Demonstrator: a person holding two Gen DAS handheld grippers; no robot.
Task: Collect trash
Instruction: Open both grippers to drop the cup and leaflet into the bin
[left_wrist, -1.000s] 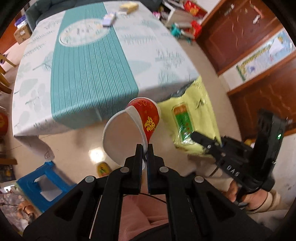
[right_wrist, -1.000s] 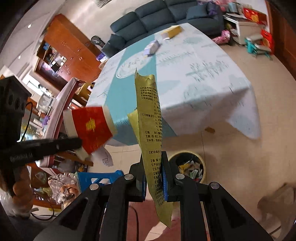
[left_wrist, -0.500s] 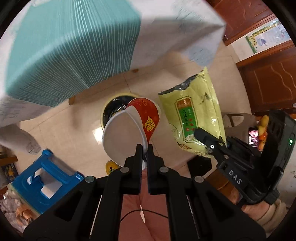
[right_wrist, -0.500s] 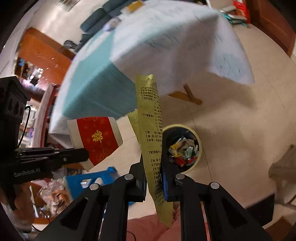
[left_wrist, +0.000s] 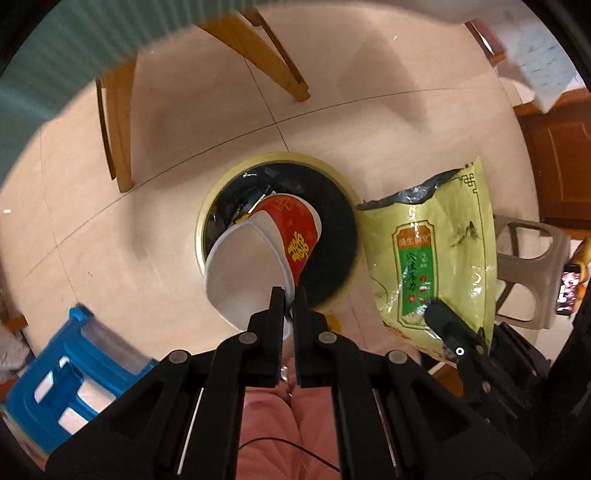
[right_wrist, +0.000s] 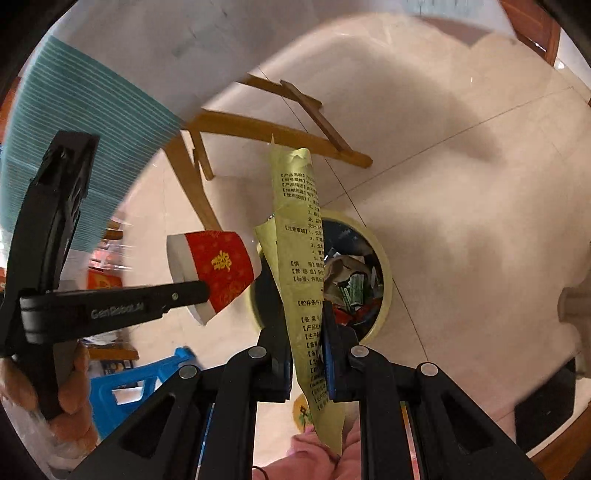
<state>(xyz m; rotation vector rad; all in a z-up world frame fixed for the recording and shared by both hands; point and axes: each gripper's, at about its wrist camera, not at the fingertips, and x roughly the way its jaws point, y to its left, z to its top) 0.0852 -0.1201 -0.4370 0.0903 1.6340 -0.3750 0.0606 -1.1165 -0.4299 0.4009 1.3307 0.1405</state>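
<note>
Left wrist view looks almost straight down: the left claw is clenched on the rim of a red paper cup, which hangs directly ahead of it over the mouth of the yellow-rimmed waste bin on the floor. To its right the green tea bag hangs from the right claw.

Right wrist view shows the right claw pinching that bag edge-on, bin just beyond, and, unlike the other view, the wrappers already inside. The dropping-off step looks in hand; next, each claw needs to release above the opening.
</note>
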